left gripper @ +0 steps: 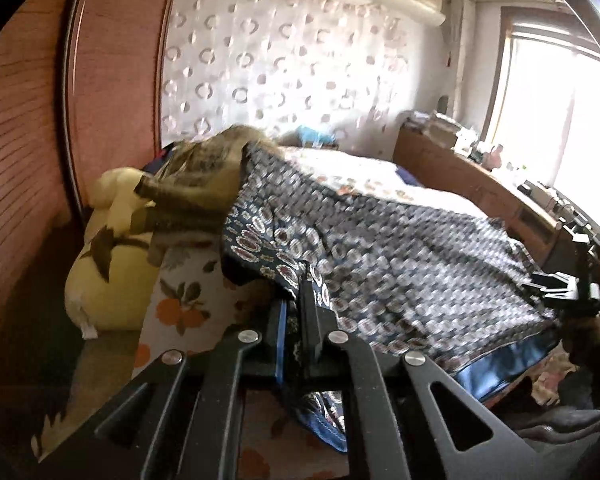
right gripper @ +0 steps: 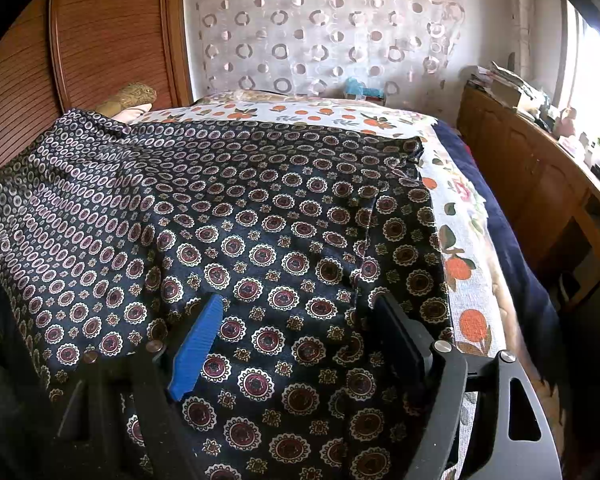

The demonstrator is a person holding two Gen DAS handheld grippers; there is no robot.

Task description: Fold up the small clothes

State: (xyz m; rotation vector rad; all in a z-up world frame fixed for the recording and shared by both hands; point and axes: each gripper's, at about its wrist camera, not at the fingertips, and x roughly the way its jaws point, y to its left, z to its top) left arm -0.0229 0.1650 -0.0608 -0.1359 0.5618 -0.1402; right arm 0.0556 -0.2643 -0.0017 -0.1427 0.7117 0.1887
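Garment [left gripper: 400, 248] pinched in left tool [left gripper: 296, 304].

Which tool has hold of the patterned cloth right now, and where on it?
The left tool is shut on the patterned cloth at its near edge. The right tool is open over the cloth, gripping nothing.
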